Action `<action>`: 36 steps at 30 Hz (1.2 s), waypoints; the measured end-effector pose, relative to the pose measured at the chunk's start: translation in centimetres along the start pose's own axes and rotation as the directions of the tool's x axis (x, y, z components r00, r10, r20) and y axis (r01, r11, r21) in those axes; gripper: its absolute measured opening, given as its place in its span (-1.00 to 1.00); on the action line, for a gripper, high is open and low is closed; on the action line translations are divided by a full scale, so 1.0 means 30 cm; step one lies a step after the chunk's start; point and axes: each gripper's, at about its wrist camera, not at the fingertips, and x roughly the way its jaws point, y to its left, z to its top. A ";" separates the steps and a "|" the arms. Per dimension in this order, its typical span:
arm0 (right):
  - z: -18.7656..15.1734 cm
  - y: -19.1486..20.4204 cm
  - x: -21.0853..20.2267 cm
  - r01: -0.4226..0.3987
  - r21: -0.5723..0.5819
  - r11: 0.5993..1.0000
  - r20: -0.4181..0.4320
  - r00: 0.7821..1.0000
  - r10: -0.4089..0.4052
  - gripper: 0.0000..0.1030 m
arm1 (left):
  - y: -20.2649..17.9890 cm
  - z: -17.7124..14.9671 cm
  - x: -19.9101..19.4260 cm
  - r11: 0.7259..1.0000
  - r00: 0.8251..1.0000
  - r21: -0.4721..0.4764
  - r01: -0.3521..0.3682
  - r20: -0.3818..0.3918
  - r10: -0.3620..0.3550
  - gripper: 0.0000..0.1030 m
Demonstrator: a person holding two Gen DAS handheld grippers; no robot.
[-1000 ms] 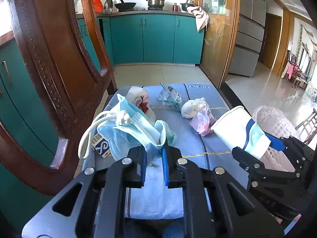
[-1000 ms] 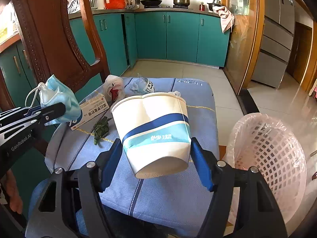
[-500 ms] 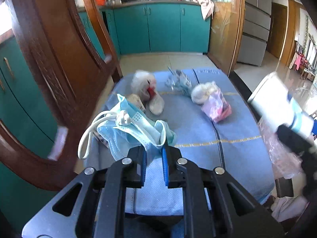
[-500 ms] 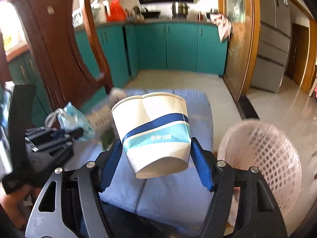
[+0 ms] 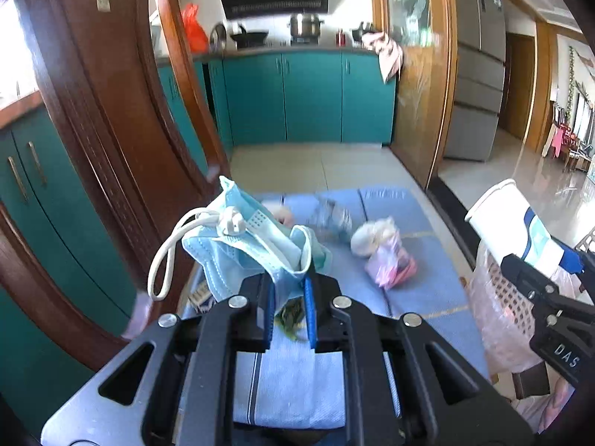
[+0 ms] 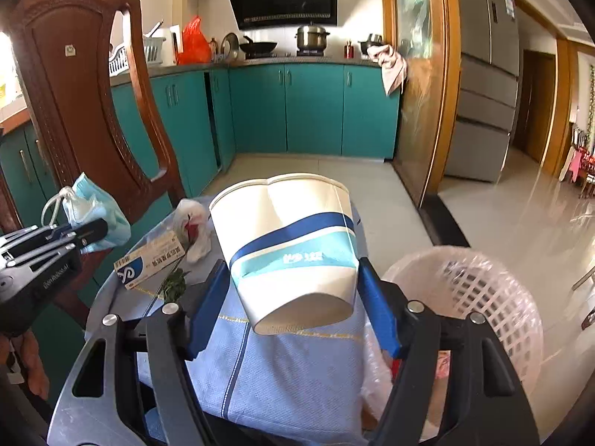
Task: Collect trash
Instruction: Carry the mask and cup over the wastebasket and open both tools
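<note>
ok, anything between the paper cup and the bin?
Nothing: in the right wrist view only blue cloth shows between the paper cup and the bin.

Pinched in the left black tool (image 5: 289,290) with blue pads is a pale blue pleated face mask (image 5: 253,249) with white ear loops. The right black tool (image 6: 293,297) clamps a white paper cup (image 6: 290,245) banded in navy and turquoise. Right of it stands a white lattice plastic basket (image 6: 483,297) lined with clear pinkish film. Beneath both lies a light blue cloth (image 6: 290,371) with navy and yellow stripes.
</note>
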 end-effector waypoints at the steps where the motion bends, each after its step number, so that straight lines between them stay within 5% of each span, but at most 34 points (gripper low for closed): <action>1: 0.000 -0.001 -0.008 0.006 -0.003 1.000 0.005 1.000 -0.006 0.33 | -0.003 0.004 -0.016 1.000 1.000 0.000 0.003 0.013 -0.003 -0.72; 10: -0.008 -0.010 -0.039 0.014 0.006 1.000 0.025 1.000 -0.014 0.33 | -0.026 0.021 -0.083 1.000 0.997 0.004 0.006 0.070 -0.007 -0.72; 36: -0.012 0.024 -0.030 -0.009 -0.006 1.000 0.015 1.000 0.009 0.33 | -0.012 -0.002 -0.068 1.000 0.999 -0.013 -0.009 0.032 0.009 -0.71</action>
